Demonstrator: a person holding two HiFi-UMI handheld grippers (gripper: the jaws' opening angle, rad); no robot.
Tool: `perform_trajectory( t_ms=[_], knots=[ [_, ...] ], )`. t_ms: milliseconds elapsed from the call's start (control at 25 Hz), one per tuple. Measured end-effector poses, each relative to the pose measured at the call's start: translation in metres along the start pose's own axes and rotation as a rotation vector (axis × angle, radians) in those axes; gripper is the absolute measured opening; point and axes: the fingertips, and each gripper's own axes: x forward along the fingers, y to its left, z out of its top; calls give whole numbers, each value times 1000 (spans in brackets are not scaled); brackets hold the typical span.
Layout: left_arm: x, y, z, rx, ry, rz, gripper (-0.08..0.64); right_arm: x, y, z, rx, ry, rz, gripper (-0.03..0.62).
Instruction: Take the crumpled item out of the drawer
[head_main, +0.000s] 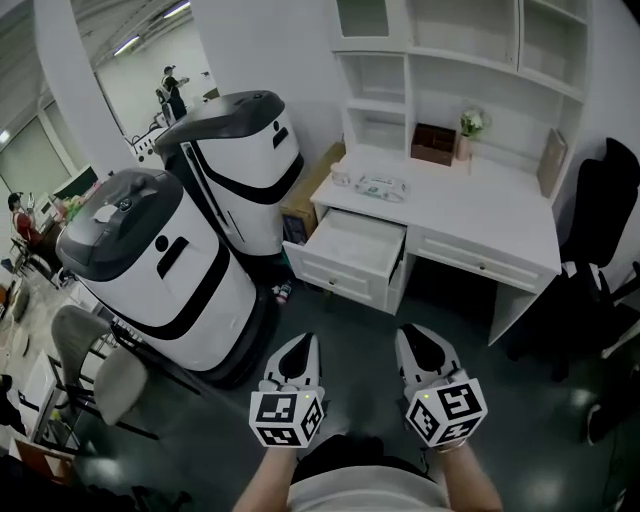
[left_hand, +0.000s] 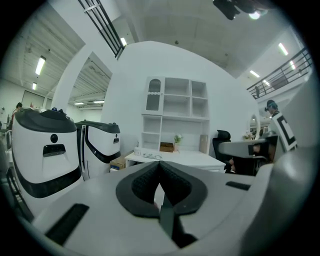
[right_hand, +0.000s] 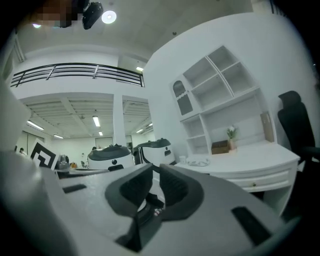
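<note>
A white desk (head_main: 470, 200) stands ahead, and its left drawer (head_main: 355, 245) is pulled open. The drawer's inside looks plain white from here; I cannot make out a crumpled item in it. My left gripper (head_main: 308, 338) and right gripper (head_main: 408, 330) hang side by side low in the head view, well short of the desk, both pointing at it. The left gripper (left_hand: 159, 164) has its tips together with nothing held. The right gripper (right_hand: 156, 167) shows only a sliver between its pads and is empty. The desk (left_hand: 175, 157) is far off in both gripper views.
Two large white-and-black machines (head_main: 160, 270) (head_main: 240, 160) stand to the left of the desk, a cardboard box (head_main: 310, 190) behind them. A black office chair (head_main: 610, 230) is at the right, a grey chair (head_main: 100, 370) at lower left. A brown box (head_main: 433, 143), a plant (head_main: 468, 128) and a small tray (head_main: 380, 187) sit on the desk.
</note>
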Motion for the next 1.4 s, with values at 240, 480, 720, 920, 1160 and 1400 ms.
perform_trajectory(
  t_ms=[240,480,720,920,1160,1400],
  knots=[
    [-8,7,-2,-17,-1,20,-9,5,10,-5,-13,39,36,96],
    [-8,11,-5,-34,8,42,-9,9,6,-11,-20,78,35,139],
    [7,20,-9,-24,23,61,-9,27,-6,-17,-10,91,28,141],
    [34,31,-9,-22,32,64,-9,52,-18,-20,15,108,30,141],
    [74,54,-1,-30,28,45,-9,97,-29,-20,41,119,35,141],
    [129,91,0,-38,58,48,-9,158,-50,-22,65,152,21,141]
  ],
)
